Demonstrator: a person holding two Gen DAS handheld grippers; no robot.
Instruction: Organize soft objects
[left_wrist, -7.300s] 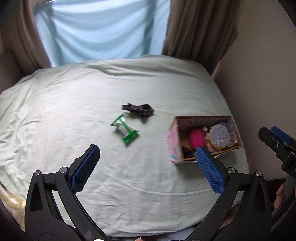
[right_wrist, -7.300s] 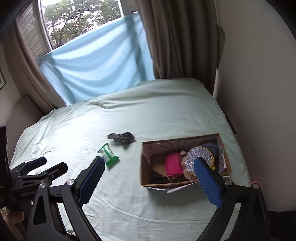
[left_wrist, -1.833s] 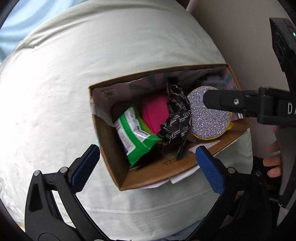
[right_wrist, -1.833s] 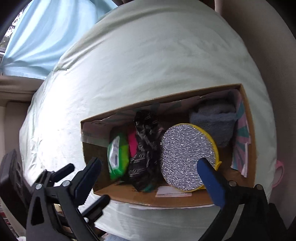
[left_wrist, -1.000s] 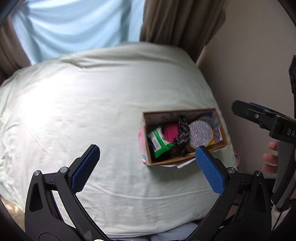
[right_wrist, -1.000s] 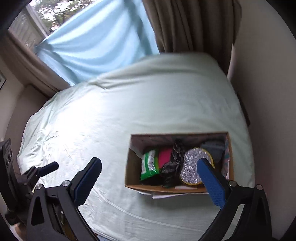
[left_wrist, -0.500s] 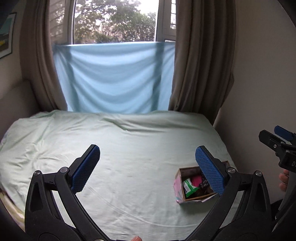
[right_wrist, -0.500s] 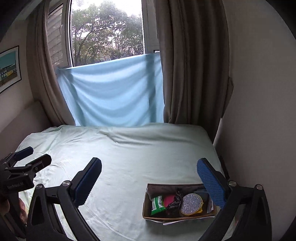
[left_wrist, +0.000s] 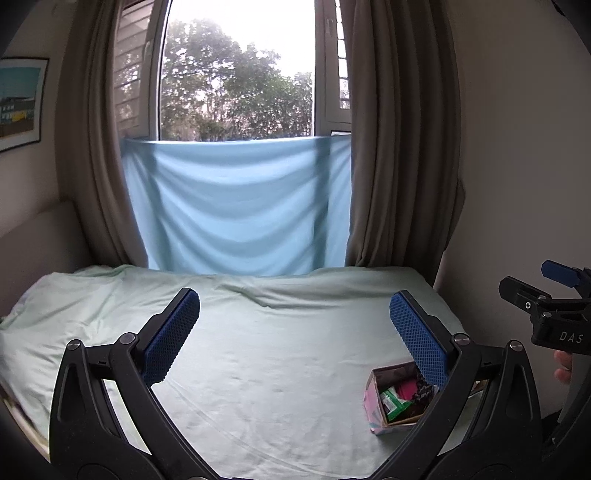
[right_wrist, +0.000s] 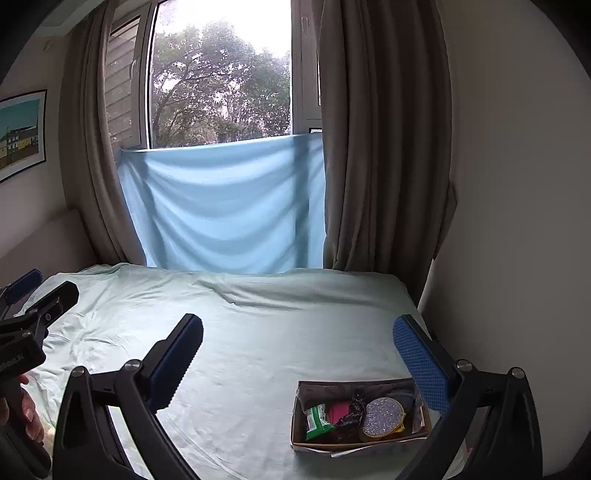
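Pale green bed (right_wrist: 258, 332) lies bare — soft items sit gathered in the cardboard box (right_wrist: 360, 415) at five o'clock; left gripper (left_wrist: 291, 325) and right gripper (right_wrist: 299, 347) hover, jaws apart, empty.

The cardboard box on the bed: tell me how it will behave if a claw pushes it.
The cardboard box is low and wide, so it will probably slide rather than tip. It sits on soft green bedding, which may bunch and drag. Its contents, such as the green packet and glittery disc, look light, so it should move easily.
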